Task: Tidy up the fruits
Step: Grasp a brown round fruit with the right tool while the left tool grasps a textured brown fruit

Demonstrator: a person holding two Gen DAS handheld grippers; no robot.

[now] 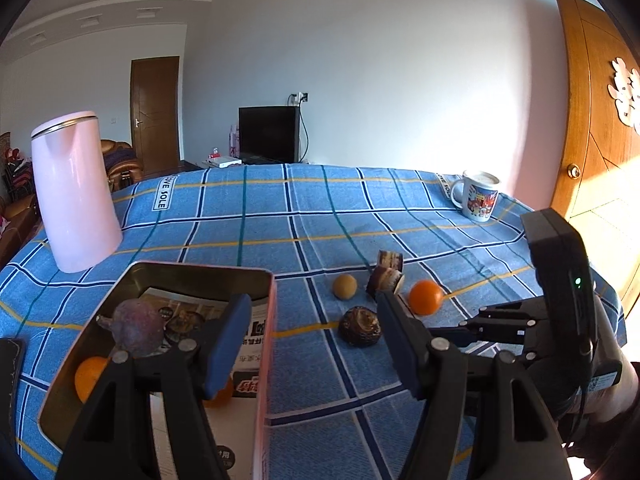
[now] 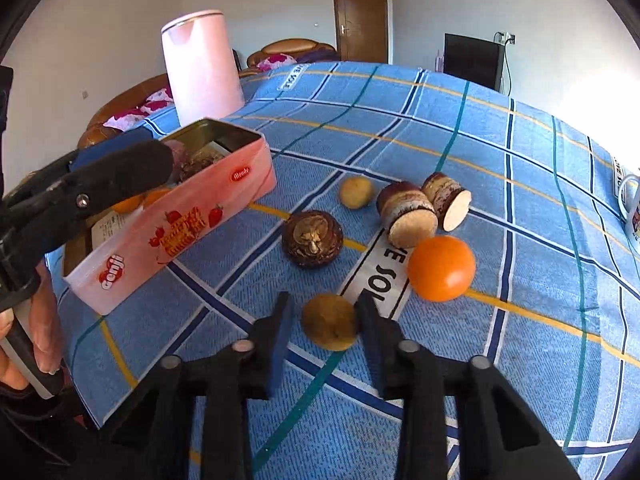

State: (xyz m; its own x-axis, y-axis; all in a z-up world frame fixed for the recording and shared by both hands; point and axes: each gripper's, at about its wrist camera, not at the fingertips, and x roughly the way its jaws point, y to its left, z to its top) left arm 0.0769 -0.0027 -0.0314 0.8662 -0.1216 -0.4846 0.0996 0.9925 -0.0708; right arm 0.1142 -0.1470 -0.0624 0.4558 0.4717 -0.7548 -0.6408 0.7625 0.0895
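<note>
The right gripper [image 2: 324, 328] points down at the table, and a small brown fruit [image 2: 330, 322] lies between its fingers. The right finger touches the fruit's side; the left finger stands a little apart from it, so the grip does not look fully closed and I cannot tell if the fruit is already held. The fruit is round, so it has no long axis to align with.

The tin [image 2: 176, 216] lies to the left of this gripper and further away, with some fruits already inside. The left gripper [image 1: 308, 344] hangs over the tin's near edge with its fingers apart and empty.

An orange [image 2: 442, 268], a dark round fruit [image 2: 312, 238], a second brown fruit [image 2: 357, 193] and two cut pieces [image 2: 424, 208] wait on the cloth [image 2: 520, 200], all nearer to the right hand.
</note>
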